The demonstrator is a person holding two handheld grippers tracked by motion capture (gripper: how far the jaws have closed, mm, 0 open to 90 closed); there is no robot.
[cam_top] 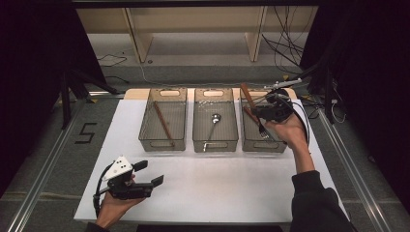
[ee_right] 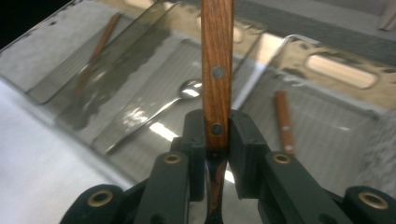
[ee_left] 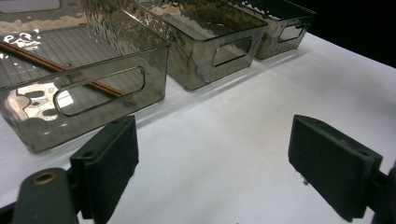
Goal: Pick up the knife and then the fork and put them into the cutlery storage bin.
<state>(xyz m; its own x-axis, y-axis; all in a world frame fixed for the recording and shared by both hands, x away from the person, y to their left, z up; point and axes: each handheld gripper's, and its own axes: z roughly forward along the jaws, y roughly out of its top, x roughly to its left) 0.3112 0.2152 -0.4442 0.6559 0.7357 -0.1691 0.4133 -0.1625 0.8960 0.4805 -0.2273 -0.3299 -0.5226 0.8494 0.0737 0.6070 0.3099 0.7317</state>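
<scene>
Right gripper view looks along the right tool [ee_right: 217, 135], whose black pads are clamped on a wooden-handled utensil with metal rivets [ee_right: 217, 60]; the handle runs up the middle of the frame. Behind it, at right, the clear smoked plastic bin [ee_right: 373, 116] holds another wooden-handled piece [ee_right: 283, 121]; the middle bin holds a metal spoon [ee_right: 187, 91]. High view puts this tool over the right-hand bin, upper right. At lower left, the left tool [cam_top: 147, 173] rests low over the white surface [cam_top: 217, 183], jaws wide apart, nothing between them.
</scene>
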